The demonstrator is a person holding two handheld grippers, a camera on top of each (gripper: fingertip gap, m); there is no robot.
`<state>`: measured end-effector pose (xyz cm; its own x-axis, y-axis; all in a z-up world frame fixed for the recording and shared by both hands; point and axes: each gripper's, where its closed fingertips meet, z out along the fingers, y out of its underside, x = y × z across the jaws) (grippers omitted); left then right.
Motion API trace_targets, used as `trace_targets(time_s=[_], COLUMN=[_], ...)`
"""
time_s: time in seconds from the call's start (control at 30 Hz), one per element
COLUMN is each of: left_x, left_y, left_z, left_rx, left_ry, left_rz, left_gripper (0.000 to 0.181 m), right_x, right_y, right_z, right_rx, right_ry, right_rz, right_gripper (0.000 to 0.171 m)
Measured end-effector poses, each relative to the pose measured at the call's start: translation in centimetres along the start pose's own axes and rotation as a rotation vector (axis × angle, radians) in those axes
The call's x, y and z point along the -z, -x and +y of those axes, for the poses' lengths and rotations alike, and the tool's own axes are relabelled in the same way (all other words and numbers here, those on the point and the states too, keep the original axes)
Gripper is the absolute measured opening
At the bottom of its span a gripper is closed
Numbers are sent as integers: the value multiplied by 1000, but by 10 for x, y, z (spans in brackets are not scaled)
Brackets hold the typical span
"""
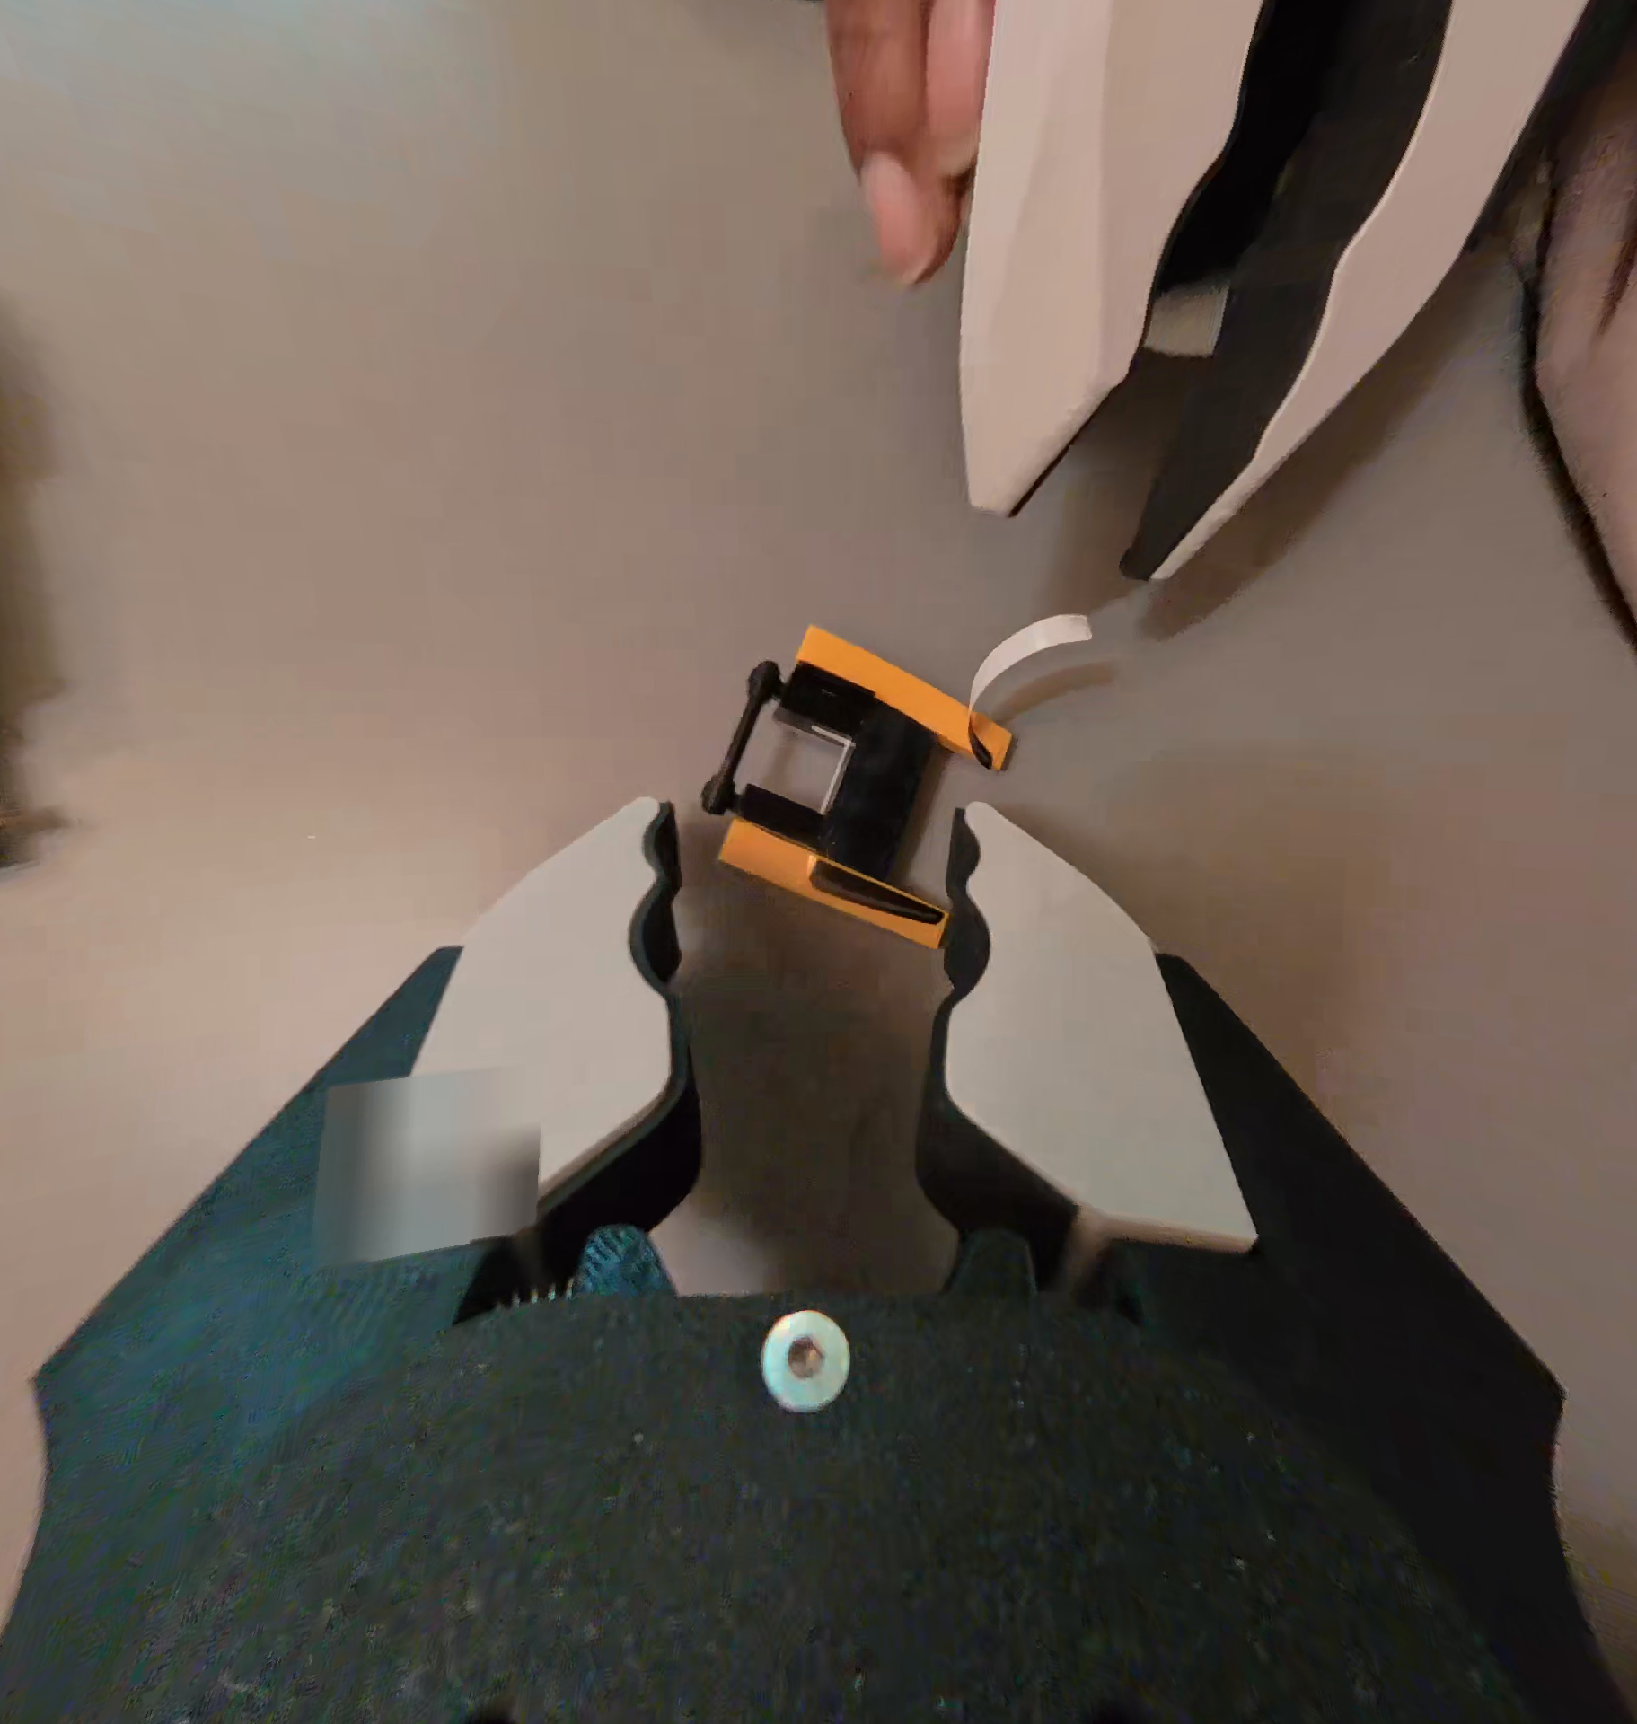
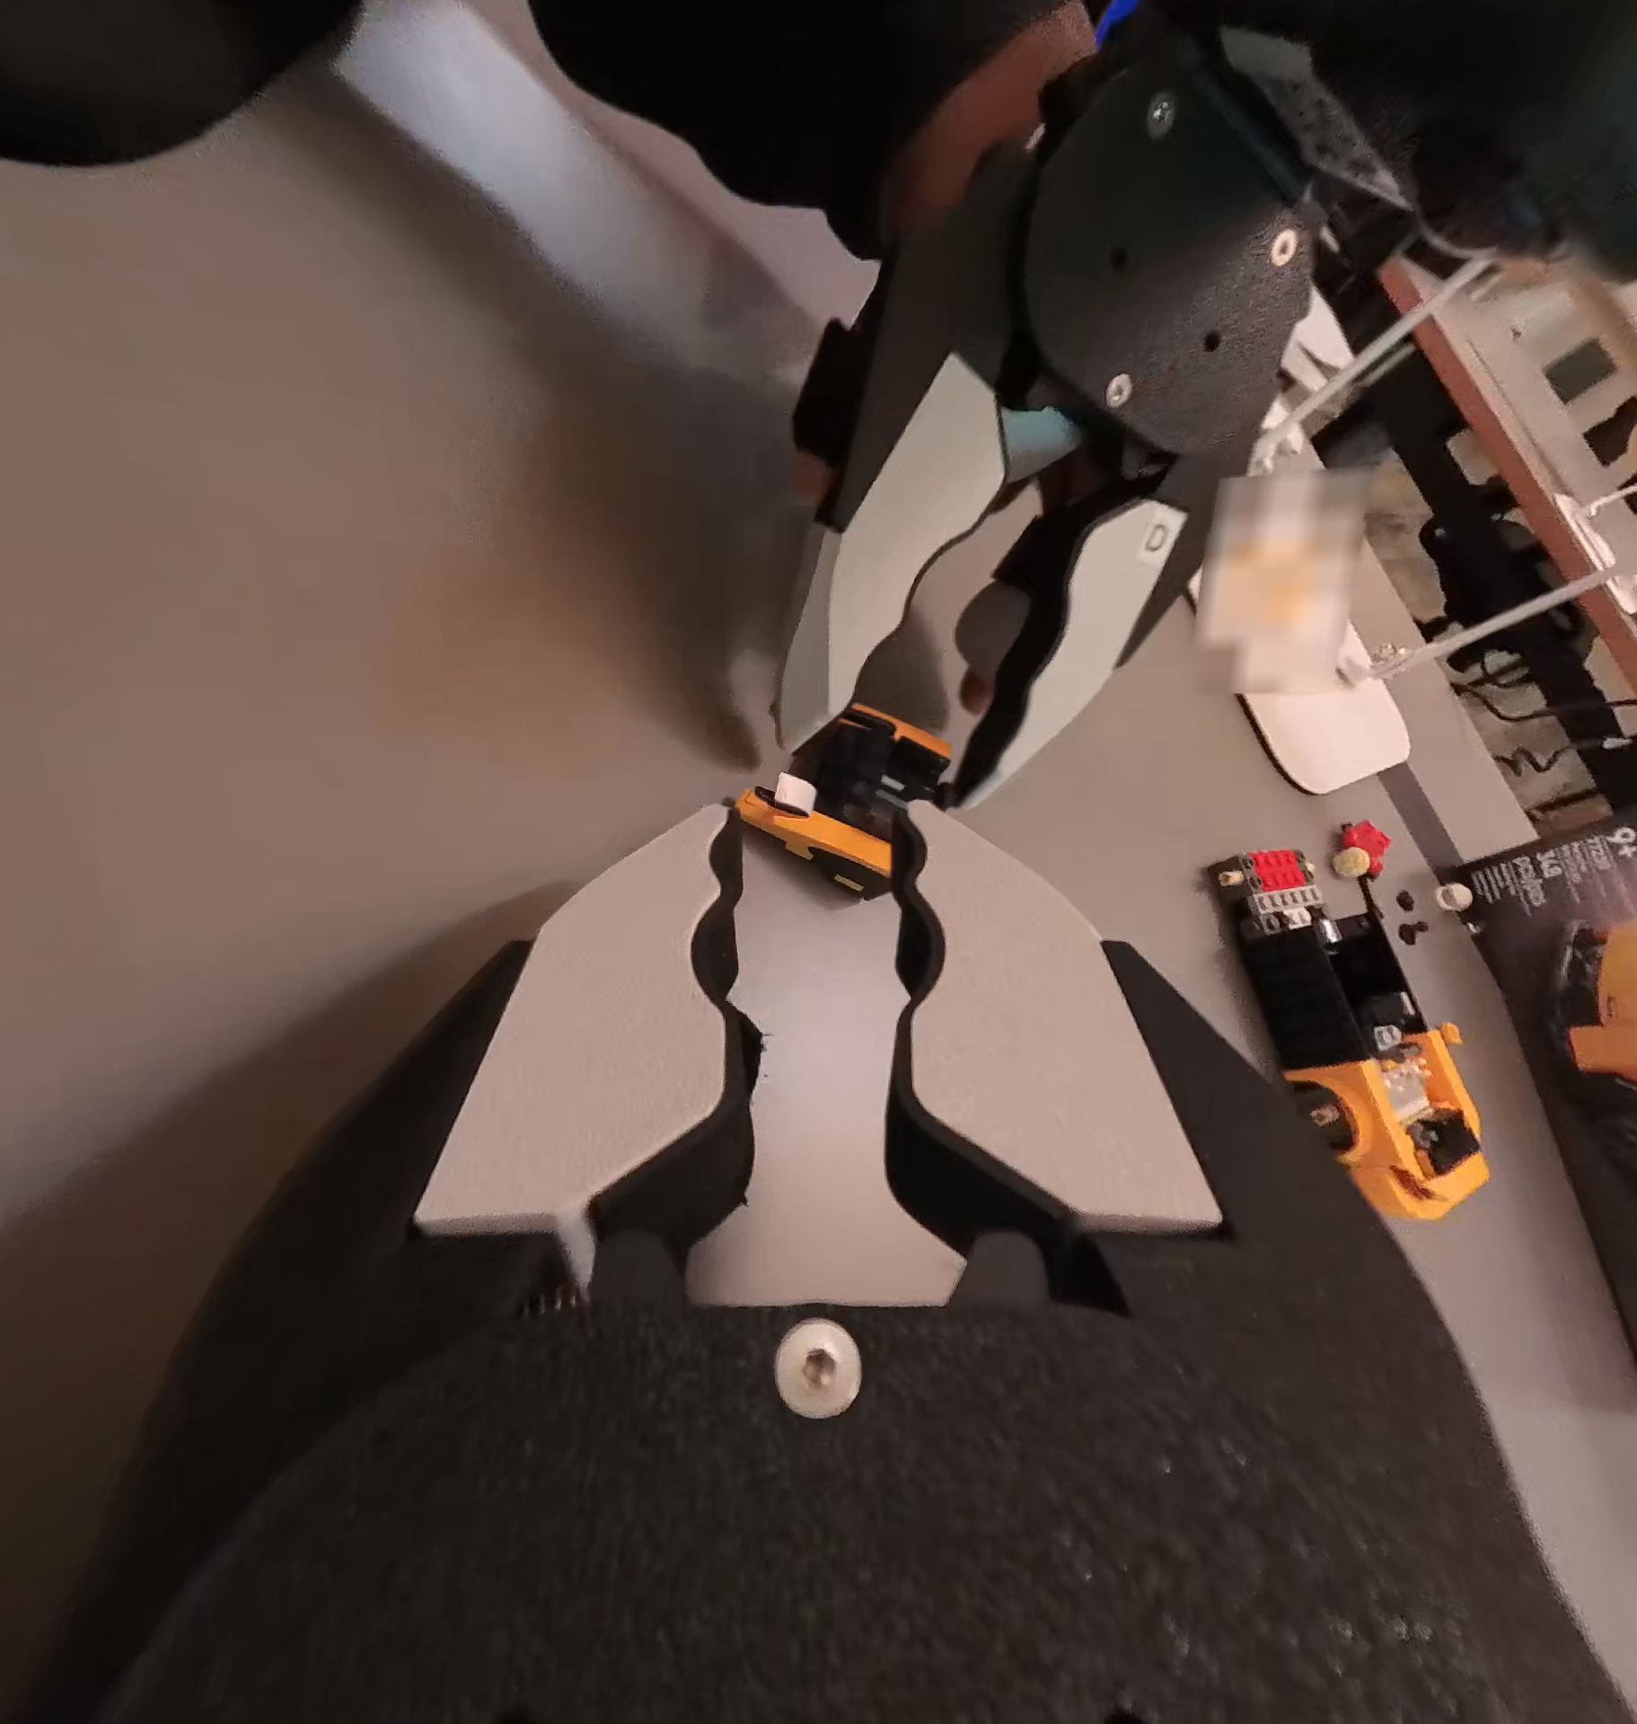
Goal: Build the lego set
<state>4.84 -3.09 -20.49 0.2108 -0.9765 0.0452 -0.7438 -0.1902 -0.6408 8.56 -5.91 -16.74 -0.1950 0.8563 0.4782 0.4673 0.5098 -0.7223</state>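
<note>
A small orange and black lego sub-assembly (image 1: 852, 793) lies on the grey table (image 1: 376, 560). A curled white sticker strip (image 1: 1020, 653) sticks up from its far orange side. My left gripper (image 1: 812, 816) is open, its fingertips on either side of the assembly's near end. My right gripper (image 1: 1076, 541) comes in from the upper right, slightly open and empty, its tips just above the free end of the strip. In the right wrist view the assembly (image 2: 824, 821) sits between my right gripper (image 2: 810, 816) and the left gripper (image 2: 875, 765) opposite it.
To the right lie a long black and orange car chassis (image 2: 1337, 1026), a few small loose red and black pieces (image 2: 1360, 840) and the dark lego box (image 2: 1589, 980). A white flat object (image 2: 1327, 728) lies farther back. A person's finger (image 1: 898, 187) shows by the right gripper.
</note>
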Motion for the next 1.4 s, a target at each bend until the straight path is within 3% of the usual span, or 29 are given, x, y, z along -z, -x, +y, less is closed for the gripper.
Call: trace_targets(time_s=[0.1,0.4,0.9,1.2,1.4], left_x=[-6,0,1,9,12], left_y=[-1,-7,-9,-4,-11], left_z=[5,12,13,24,23], left_rx=[37,198,289,393,446], left_ry=[18,51,83,122,119], left_rz=[-28,-177,-231,-308,-288], left_gripper=[39,37,37,36,37], right_x=[-6,-11,-12,8,17], right_y=[3,-1,-5,7,-14], right_z=[5,7,7,-9,-20], right_rx=[3,89,179,54,-98], right_ry=[39,50,72,34,44], right_rz=[-2,21,32,-186,-361], right_gripper=[30,16,0,0,0])
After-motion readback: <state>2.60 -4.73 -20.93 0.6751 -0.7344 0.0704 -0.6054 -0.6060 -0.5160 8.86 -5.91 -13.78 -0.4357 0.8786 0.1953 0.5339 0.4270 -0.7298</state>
